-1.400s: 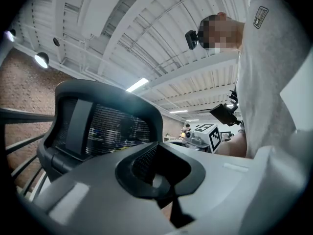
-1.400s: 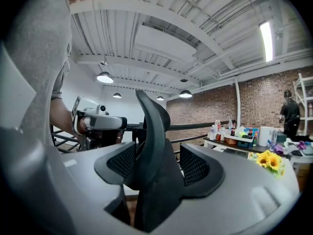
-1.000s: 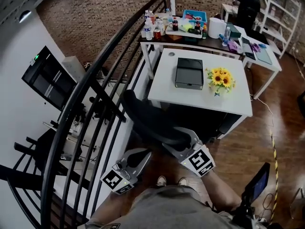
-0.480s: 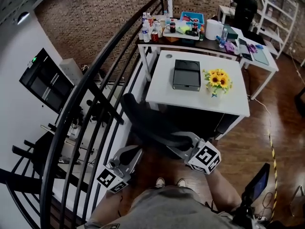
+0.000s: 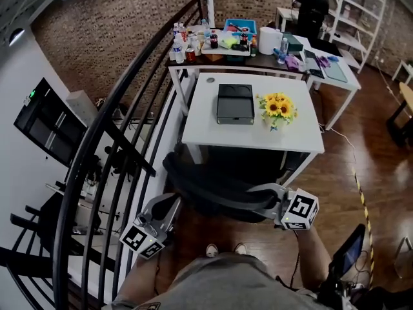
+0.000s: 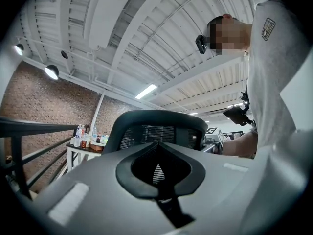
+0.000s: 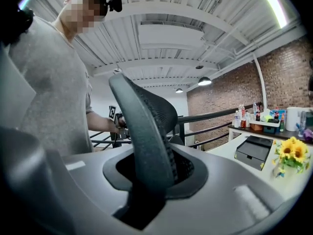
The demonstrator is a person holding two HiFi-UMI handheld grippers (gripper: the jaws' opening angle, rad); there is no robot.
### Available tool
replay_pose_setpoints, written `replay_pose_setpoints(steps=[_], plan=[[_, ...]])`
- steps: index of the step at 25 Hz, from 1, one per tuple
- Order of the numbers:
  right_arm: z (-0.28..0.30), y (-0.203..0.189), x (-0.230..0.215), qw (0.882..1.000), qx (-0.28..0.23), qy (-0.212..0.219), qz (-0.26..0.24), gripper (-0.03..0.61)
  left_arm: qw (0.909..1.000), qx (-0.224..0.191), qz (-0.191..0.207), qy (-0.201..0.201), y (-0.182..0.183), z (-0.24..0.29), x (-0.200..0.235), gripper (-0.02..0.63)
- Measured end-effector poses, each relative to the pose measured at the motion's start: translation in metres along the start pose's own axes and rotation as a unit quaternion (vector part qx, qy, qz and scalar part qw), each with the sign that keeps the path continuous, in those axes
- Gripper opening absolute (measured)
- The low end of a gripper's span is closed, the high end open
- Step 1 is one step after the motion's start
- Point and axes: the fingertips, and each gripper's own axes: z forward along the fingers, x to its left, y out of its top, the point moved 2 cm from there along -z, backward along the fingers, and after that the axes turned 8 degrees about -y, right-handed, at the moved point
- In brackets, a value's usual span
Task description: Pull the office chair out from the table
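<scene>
The left claw (image 5: 170,205) hangs closed and empty just beside the left end of the backrest, gripping nothing. The office chair (image 5: 216,187) has rolled back from the white bench (image 5: 206,133) over the last second, and its back now stands clear of the bench edge. The right claw (image 5: 276,197) stays clamped on the backrest's right rim, so the pull looks well under way, with a little more travel needed.

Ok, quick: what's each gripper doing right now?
Left gripper: shut, nothing between its jaws, pointing at the chair backrest.
Right gripper: shut on the chair backrest's edge.
</scene>
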Motion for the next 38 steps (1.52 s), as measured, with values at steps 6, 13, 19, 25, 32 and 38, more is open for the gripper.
replay_pose_setpoints(steps=[6,13,19,25,32,38], plan=[[-0.037,-0.007,-0.011,1.000,0.000,0.020,0.008,0.099,0.9998,0.004,0.000,-0.020,-0.003,0.013,-0.001,-0.014],[-0.047,-0.005,-0.016,0.999,-0.005,0.052,0.002,0.081,0.9999,0.013,0.007,-0.005,-0.004,0.015,0.019,-0.014],[-0.057,-0.006,-0.019,0.998,0.001,0.059,0.003,0.078,0.9994,0.025,0.024,0.009,-0.002,0.018,0.050,-0.014],[-0.079,-0.015,-0.027,0.998,0.019,0.062,0.010,0.080,0.9954,0.068,0.030,-0.061,-0.014,0.041,0.073,0.039],[-0.099,-0.024,-0.038,0.997,0.034,0.073,0.012,0.078,0.9661,0.121,-0.009,-0.228,-0.037,0.069,0.062,0.139],[-0.116,-0.030,-0.046,0.995,0.039,0.087,0.015,0.079,0.9305,0.154,-0.037,-0.330,-0.044,0.084,0.037,0.216]])
